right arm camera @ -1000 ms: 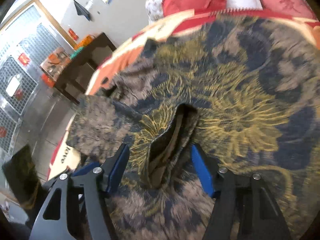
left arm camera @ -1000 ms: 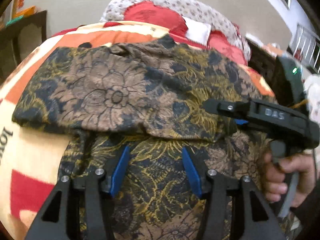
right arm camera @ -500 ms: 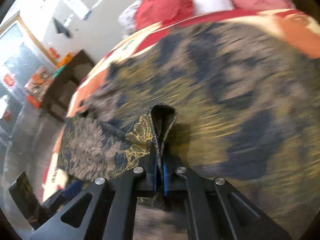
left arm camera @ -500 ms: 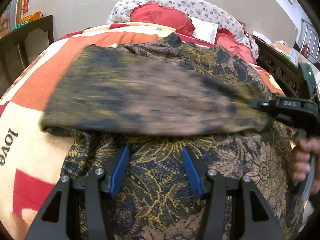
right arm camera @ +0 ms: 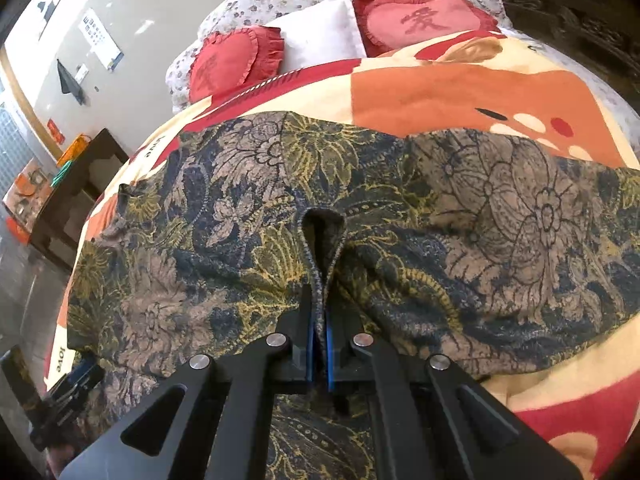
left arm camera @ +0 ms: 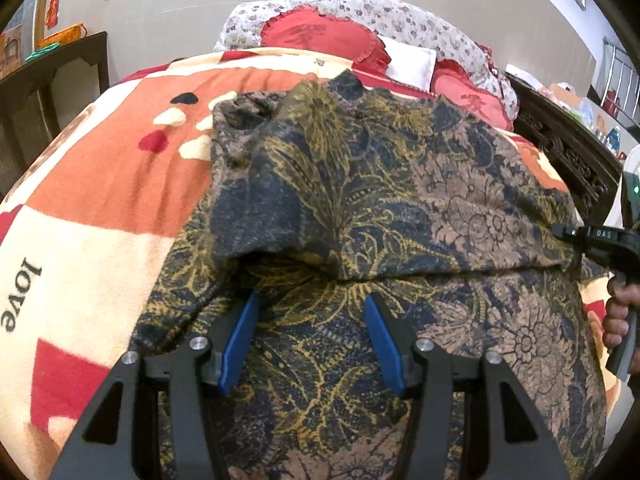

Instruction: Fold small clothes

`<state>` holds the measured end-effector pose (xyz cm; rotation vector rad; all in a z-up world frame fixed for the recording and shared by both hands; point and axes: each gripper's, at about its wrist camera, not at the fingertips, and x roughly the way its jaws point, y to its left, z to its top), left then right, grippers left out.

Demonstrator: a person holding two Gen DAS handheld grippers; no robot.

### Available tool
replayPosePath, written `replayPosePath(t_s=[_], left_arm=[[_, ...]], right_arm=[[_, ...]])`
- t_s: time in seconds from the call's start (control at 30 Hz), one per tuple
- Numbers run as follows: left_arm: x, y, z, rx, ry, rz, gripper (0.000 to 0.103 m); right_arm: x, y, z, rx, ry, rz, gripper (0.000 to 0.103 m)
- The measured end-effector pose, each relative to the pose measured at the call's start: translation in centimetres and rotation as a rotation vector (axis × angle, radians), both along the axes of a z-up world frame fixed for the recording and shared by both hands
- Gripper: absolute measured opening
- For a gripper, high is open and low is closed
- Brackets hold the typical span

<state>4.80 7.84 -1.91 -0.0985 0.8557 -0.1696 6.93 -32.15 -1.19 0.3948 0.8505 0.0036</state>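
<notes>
Soft, limp floral garment (right arm camera: 500, 216) on the bed: right tool (right arm camera: 319, 354) pinches its doubled edge; left tool (left arm camera: 310, 336) spread, probably just above the cloth.

Bright, even indoor light, soft shadows, sharp centres, strong fisheye bending with dark vignetted corners.

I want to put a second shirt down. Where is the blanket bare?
Bare blanket lies left of the garment, up to the pillows. In the right wrist view, bare patches border its far edge and lower right. The middle is covered.
</notes>
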Motion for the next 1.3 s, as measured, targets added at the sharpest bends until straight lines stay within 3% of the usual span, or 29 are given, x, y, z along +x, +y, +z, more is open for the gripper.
replayPosePath(t_s=[0.23, 0.4, 0.57, 0.67, 0.73, 0.83, 0.9, 0.97, 1.0, 1.17, 1.3], left_arm=[[-0.9, 2.4, 1.1, -0.047, -0.042, 0.082, 0.068], [-0.7, 2.8, 0.7, -0.049, -0.026, 0.104, 0.069], [0.7, 2.3, 4.1, -0.050, -0.103, 0.074, 0.070], [3.2, 1.4, 6.0, -0.030, -0.156, 0.053, 0.090], [5.8, 0.2, 6.3, 0.023, -0.175, 0.037, 0.091], [9.6, -1.3, 5.1, 0.063, -0.134, 0.017, 0.088], [11.7, -1.5, 3.7, 0.084, -0.084, 0.036, 0.071], [13.3, -1.0, 1.9, 0.074, -0.005, 0.064, 0.057], [13.9, -0.6, 0.8, 0.080, 0.026, 0.095, 0.054], [13.9, -0.3, -0.6, 0.099, 0.007, 0.115, 0.054], [14.2, -0.8, -0.3, 0.135, 0.014, 0.104, 0.055]], right_arm=[[-0.8, -0.8, 0.2, -0.049, 0.007, -0.057, 0.006], [-1.3, -1.6, 0.1, -0.061, 0.023, -0.078, 0.006], [-1.4, -1.9, 0.2, -0.076, 0.035, -0.071, 0.008], [-2.7, -2.7, 2.5, -0.090, -0.061, -0.119, 0.016], [-3.5, -2.7, 3.9, -0.122, -0.126, -0.154, 0.021], [-2.3, -1.3, 4.1, -0.110, -0.135, -0.075, 0.019], [-0.8, 0.5, 3.5, -0.162, -0.110, -0.020, 0.012], [1.1, 1.4, 2.2, -0.202, -0.051, -0.038, 0.010], [1.3, 1.4, 1.6, -0.198, -0.042, -0.045, 0.010], [2.5, 1.2, -1.8, -0.248, -0.030, -0.114, 0.009], [2.5, 0.7, -1.6, -0.219, -0.020, -0.097, 0.009]])
